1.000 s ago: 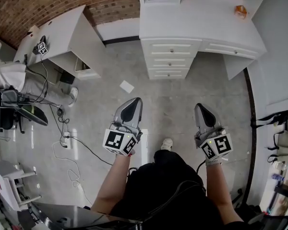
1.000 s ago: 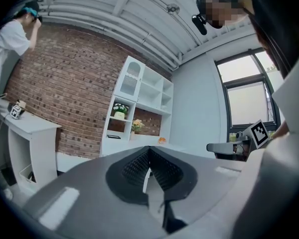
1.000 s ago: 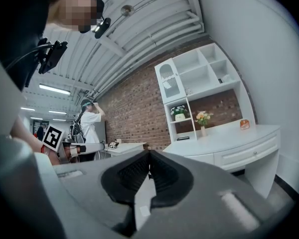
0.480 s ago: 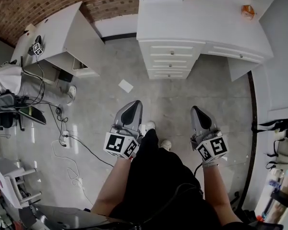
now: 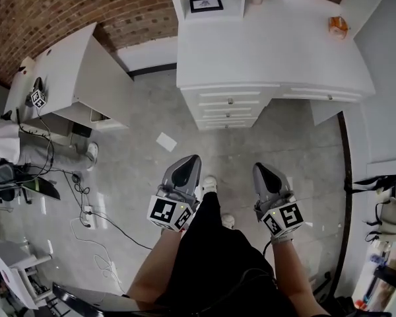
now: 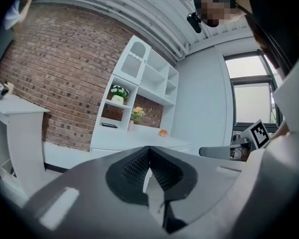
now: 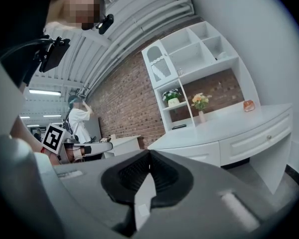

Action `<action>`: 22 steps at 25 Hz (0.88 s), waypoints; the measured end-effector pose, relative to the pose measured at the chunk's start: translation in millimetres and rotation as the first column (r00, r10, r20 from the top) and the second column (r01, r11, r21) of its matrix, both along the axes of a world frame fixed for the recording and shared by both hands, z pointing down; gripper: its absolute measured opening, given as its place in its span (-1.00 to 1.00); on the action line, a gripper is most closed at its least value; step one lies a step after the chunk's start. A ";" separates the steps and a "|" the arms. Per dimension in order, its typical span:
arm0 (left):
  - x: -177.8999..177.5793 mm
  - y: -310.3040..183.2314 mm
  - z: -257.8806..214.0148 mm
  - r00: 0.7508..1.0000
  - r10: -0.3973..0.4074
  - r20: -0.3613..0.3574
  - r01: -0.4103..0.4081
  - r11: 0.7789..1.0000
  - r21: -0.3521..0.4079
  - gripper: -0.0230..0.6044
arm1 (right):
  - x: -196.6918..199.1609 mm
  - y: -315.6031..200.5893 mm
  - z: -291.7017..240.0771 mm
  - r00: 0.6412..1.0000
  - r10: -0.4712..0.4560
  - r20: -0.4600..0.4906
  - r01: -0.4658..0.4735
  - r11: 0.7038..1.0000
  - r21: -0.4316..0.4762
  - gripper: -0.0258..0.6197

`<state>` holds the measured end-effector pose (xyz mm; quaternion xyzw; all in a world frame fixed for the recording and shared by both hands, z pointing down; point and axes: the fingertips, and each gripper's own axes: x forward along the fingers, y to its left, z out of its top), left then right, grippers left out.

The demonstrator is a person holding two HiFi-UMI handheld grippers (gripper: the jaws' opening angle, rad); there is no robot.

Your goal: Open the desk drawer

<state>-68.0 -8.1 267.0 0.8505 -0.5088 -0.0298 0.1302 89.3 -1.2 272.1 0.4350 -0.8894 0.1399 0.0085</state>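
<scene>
The left gripper (image 5: 185,170) and right gripper (image 5: 267,180) are both pinched closed and empty, well short of the white desk (image 5: 270,45). Its drawers (image 5: 214,113) all sit closed beyond. If a gripper arrives with its jaws unopened, it would probably bump the small knob (image 5: 230,100) rather than catch it.

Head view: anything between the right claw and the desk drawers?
Only bare grey floor between the right claw and the desk drawers, in the head view. The paper scrap lies off to the left.

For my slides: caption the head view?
Left hand-held gripper and right hand-held gripper, both shut, short of the white desk; drawers closed.
</scene>
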 end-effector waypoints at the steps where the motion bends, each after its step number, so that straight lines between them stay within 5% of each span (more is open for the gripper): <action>1: 0.9 -9.5 4.3 1.000 0.010 -0.001 -0.010 1.000 -0.003 -0.92 | -1.7 -8.6 3.4 1.000 0.003 0.000 -0.003 1.000 -0.006 -0.91; 22: 22.8 -134.7 100.3 0.972 0.233 -0.024 -0.234 0.963 -0.131 -0.92 | -39.1 -135.8 91.6 0.996 0.088 -0.032 -0.091 0.989 -0.115 -0.91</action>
